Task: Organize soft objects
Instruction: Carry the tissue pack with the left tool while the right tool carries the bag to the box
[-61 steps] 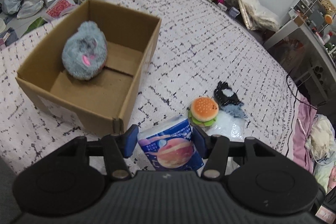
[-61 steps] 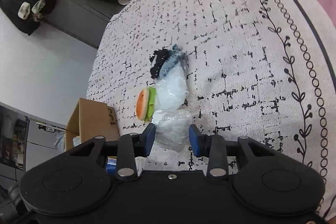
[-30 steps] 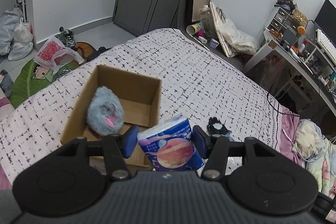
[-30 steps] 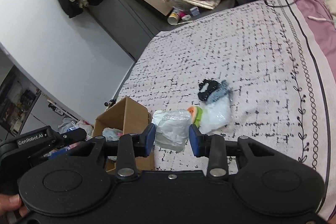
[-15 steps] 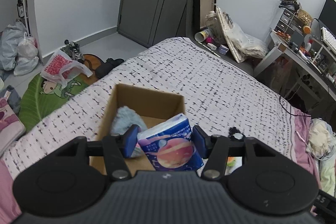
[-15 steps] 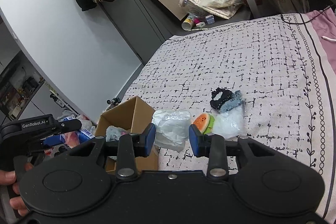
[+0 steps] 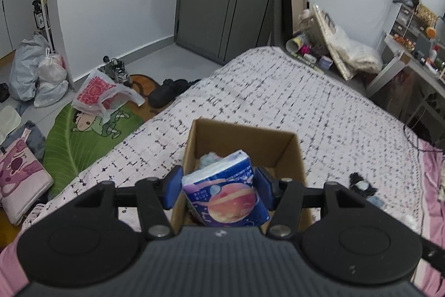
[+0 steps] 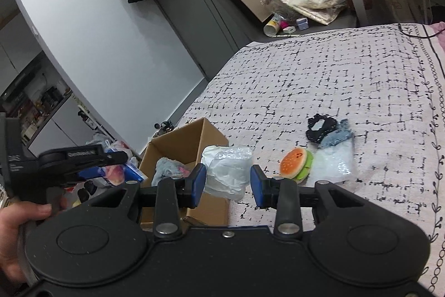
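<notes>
Gripping tissue pack [image 7: 226, 192], left jaws over box [image 7: 289, 149]; right jaws pinching plastic bundle [image 8: 227, 171]; burger toy [image 8: 295, 164] nearby.

Left gripper [image 7: 218, 189]: matte black body, ribbed grey housing, blue pads, silver pivot screws. Right gripper [image 8: 228, 184]: same black build, blue pads. Bare-skinned hand [image 8: 19, 238] at 9 o'clock.

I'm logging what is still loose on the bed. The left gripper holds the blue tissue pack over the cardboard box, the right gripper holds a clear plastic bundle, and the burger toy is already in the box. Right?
Not quite: the burger toy lies on the bedspread, outside the cardboard box, as the right wrist view shows. The left gripper does hold the blue tissue pack over the box; the right gripper holds the clear plastic bundle.
</notes>
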Demonstrator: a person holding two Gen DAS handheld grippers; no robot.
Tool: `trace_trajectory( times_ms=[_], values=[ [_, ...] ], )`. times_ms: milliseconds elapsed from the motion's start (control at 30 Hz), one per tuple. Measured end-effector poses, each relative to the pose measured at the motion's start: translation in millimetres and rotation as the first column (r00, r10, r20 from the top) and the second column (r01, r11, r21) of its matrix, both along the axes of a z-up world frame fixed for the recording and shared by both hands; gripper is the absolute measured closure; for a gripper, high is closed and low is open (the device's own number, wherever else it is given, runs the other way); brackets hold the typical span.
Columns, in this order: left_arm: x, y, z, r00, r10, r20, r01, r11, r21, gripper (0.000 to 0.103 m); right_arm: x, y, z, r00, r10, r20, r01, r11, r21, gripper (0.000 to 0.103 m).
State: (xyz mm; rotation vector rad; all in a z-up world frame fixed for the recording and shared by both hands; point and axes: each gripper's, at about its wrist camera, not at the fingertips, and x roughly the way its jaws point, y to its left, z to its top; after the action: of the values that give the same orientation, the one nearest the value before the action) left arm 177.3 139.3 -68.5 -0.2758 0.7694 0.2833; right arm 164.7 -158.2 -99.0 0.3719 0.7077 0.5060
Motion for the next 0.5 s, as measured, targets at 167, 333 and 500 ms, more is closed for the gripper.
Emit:
trace_trajectory(
  times_ms=[167, 333, 500],
  values=[
    [5.2, 4.8, -19.6, 1.000, -0.016, -0.026, 0.016, 1.000, 0.003, 0.048, 5.2, 11.2, -2.8, 1.000, 0.015, 0.002, -0.015, 1.000, -0.010, 0.068],
    [11.3, 12.6, -37.1, 0.998, -0.008, -0.063, 0.007, 1.000, -0.026, 0.048, 12.8, 27.6, -7.0, 0.999, 0.045, -0.024, -0.045, 0.999, -0.001, 0.068],
    [18.2, 19.1, -48.2, 0.995, -0.002, -0.104, -0.003, 0.998, -0.055, 0.047, 21.2, 44.8, -10.7, 0.994, 0.086, -0.065, -0.082, 0.995, 0.057, 0.068]
  ],
)
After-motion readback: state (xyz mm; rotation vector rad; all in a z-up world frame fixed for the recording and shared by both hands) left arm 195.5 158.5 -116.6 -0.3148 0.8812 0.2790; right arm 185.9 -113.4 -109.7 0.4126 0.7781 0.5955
